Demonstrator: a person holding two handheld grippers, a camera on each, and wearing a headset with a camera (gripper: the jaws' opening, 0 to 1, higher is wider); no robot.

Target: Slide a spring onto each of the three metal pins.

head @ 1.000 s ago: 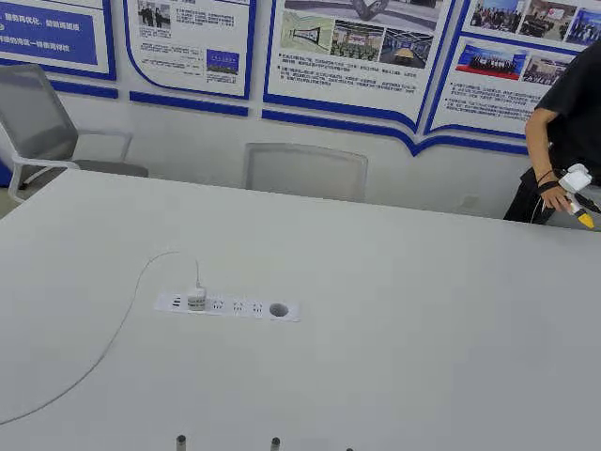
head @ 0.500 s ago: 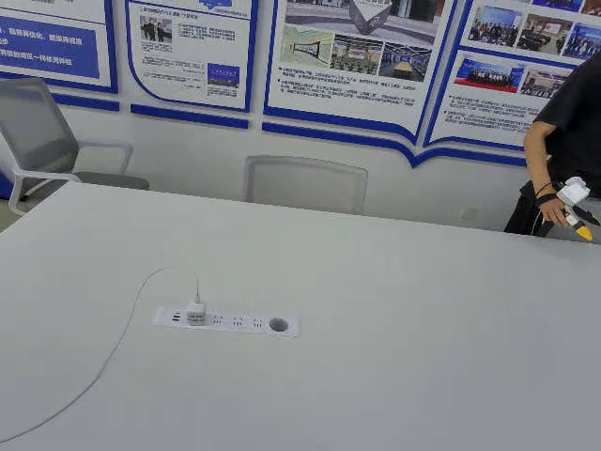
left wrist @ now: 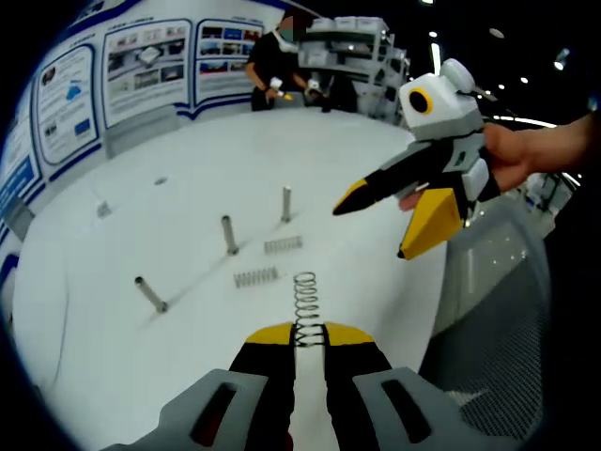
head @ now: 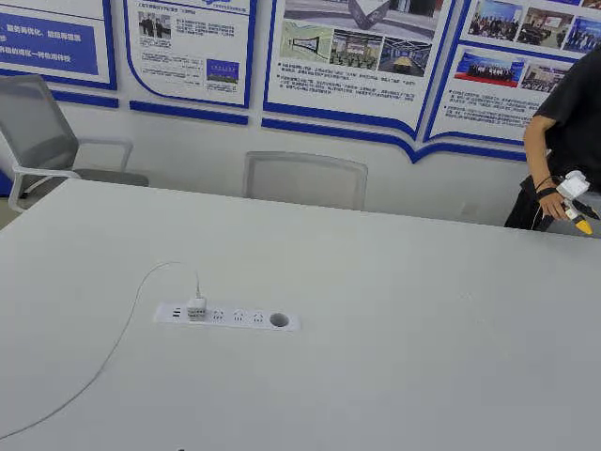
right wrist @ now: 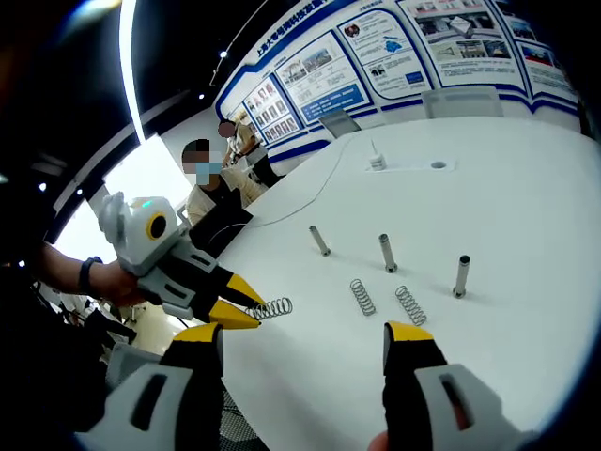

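Note:
Three upright metal pins (left wrist: 150, 294) (left wrist: 228, 235) (left wrist: 286, 204) stand in a row on the white table (left wrist: 188, 160). My left gripper (left wrist: 299, 331) is shut on the end of a spring (left wrist: 305, 299), held above the table's near edge. Two more springs (left wrist: 255, 276) (left wrist: 283, 244) lie flat beside the pins. My right gripper (left wrist: 374, 230) hovers open to the right of the held spring. In the right gripper view its own jaws (right wrist: 305, 338) stand wide apart with nothing between them, and the left gripper (right wrist: 246, 305) holds the spring (right wrist: 269, 307) left of the pins (right wrist: 320, 241) (right wrist: 387, 253) (right wrist: 461, 275).
A power strip (head: 227, 316) with a plugged charger (head: 196, 307) and its cable (head: 113, 348) lies mid-table. Chairs (head: 305, 178) (head: 38, 132) line the far side under wall posters. A person (head: 563, 113) holding another gripper stands at the far right corner. Other people (right wrist: 202, 178) sit off the table's end.
The head camera has tilted upward, so the pin tips at the bottom edge have left the head view. Nothing on the table has visibly moved.

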